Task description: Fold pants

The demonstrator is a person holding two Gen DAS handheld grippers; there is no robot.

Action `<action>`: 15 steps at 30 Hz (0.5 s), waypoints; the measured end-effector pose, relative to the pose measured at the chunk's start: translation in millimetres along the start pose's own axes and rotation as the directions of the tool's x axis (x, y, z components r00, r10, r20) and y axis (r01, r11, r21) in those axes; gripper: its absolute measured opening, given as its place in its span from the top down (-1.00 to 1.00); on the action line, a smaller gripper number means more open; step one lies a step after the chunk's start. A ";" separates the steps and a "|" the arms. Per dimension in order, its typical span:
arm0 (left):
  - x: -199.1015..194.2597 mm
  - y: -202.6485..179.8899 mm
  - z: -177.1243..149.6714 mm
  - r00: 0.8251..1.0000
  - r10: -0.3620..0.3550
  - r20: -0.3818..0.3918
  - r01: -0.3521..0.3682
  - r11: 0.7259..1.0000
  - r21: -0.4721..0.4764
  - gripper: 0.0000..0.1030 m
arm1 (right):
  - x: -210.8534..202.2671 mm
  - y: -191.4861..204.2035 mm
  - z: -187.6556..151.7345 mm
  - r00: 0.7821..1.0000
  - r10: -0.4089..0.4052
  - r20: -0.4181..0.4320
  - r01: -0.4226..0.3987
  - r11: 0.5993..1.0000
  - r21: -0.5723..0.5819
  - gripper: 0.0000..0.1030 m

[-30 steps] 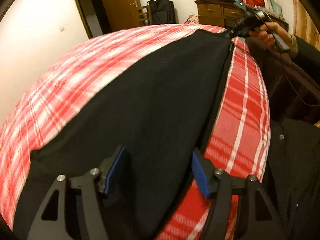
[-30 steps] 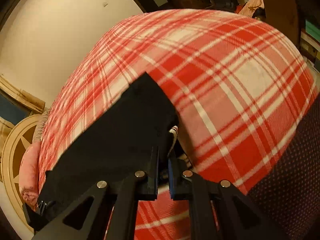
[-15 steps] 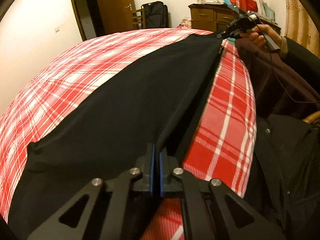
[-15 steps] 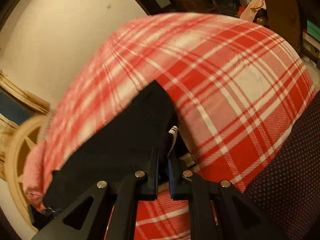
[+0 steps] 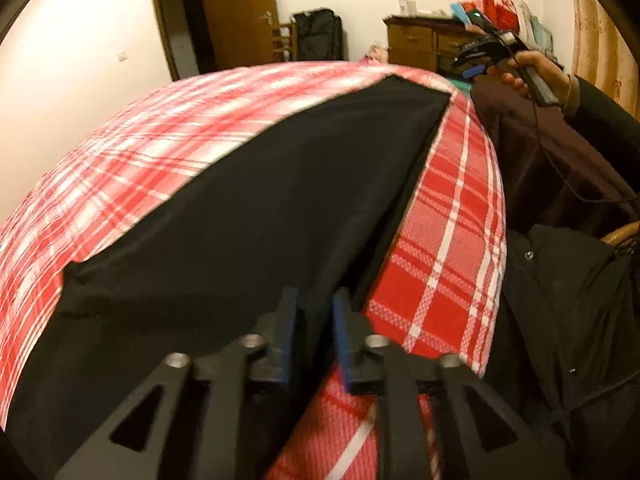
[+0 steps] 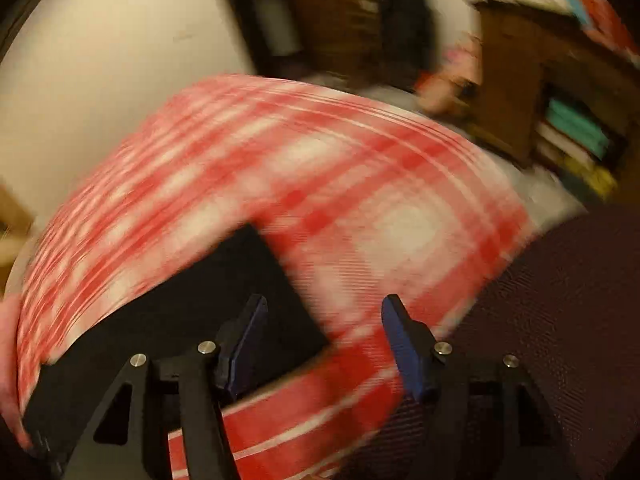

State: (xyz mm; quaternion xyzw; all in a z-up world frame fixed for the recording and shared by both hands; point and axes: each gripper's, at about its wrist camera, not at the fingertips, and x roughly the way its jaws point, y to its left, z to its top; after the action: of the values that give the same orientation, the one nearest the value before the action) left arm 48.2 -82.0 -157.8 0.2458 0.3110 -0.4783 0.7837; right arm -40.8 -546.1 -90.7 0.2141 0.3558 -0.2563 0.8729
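Your left gripper point(image 5: 314, 328) has its jaws parted by a narrow gap, with the edge of the black fabric pants point(image 5: 248, 216) lying between the blue pads; half a second ago those jaws were pressed fully together on that edge, so the grip is loosening, and you cannot tell from this view whether the pads touch the cloth at all. Your right gripper point(image 6: 320, 340) has its jaws spread wide and empty, where a moment ago they were clamped on the pants' corner. That corner now lies flat on the red-and-white plaid bedspread point(image 6: 360, 184), just beyond the left jaw tip, and the heavy blur in the right view says the gripper is swinging away from it.

Outward from the left gripper, the pants stretch in one long flat band along the bed towards the far end, with a second layer showing along the edge nearest you. Your right hand point(image 5: 532, 72) holds its gripper raised, beyond the pants' far end and clear of them. Beyond that stands a wooden dresser point(image 5: 416, 46).

Both releases suggest the lengthwise fold is laid down. Next probably comes a re-grip at one end to fold the band across.
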 end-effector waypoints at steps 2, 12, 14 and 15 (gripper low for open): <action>-15.8 3.6 -3.7 0.998 0.033 0.044 -0.032 0.999 -0.020 -0.21 | -6.0 48.5 -9.6 0.995 0.097 -0.009 -0.097 0.986 -0.137 -0.18; -110.1 102.8 -83.4 0.908 0.419 -0.011 -0.396 0.848 -0.354 -0.47 | 1.8 285.0 -125.8 0.878 0.384 -0.287 -0.477 0.653 -0.588 -0.15; -123.1 124.8 -107.6 0.880 0.470 -0.066 -0.450 0.782 -0.431 -0.47 | 9.0 311.4 -155.2 0.864 0.362 -0.349 -0.502 0.592 -0.630 -0.10; -127.8 132.5 -118.9 0.866 0.492 -0.089 -0.475 0.754 -0.453 -0.47 | 11.8 320.0 -168.9 0.858 0.348 -0.377 -0.513 0.565 -0.646 -0.08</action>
State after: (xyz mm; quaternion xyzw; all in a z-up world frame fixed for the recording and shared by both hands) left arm 93.1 131.2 -135.3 0.1163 0.3271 -0.1762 0.9211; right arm 72.0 -207.1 -148.7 -0.0445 0.4522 0.1522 0.8777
